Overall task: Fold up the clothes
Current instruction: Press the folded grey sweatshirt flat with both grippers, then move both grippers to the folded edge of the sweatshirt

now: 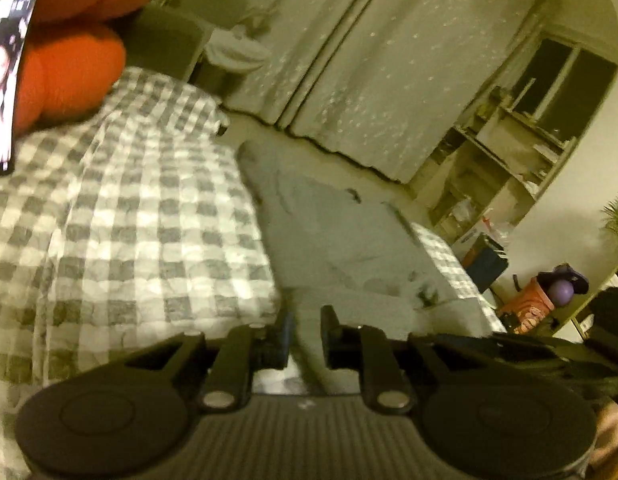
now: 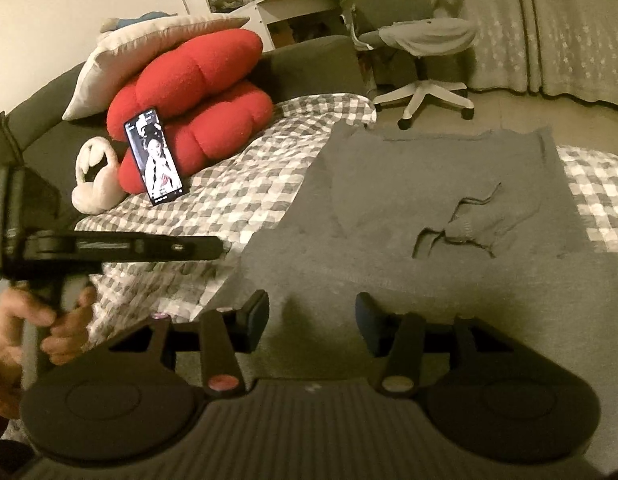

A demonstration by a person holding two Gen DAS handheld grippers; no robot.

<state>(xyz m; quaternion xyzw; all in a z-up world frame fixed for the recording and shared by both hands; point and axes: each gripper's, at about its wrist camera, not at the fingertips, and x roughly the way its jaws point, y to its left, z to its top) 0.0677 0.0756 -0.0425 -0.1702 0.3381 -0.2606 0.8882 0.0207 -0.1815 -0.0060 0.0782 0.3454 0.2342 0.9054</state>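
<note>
A grey sweatshirt (image 2: 429,200) lies spread flat on a grey-and-white checked bed cover (image 2: 237,200), with a sleeve cuff folded onto its middle. My right gripper (image 2: 312,314) hovers open over the sweatshirt's near hem, nothing between its fingers. In the right wrist view my left gripper (image 2: 109,246) comes in from the left, held by a hand (image 2: 65,320), its tip at the sweatshirt's left edge. In the left wrist view the left gripper (image 1: 307,332) has its fingers close together with the grey sweatshirt (image 1: 329,232) pinched between them.
A red cushion (image 2: 201,92) with a lit phone (image 2: 157,156) leaning on it, a pale pillow and white earmuffs (image 2: 95,176) sit at the bed's head. An office chair (image 2: 425,52), curtains and a shelf unit (image 1: 501,168) stand beyond the bed.
</note>
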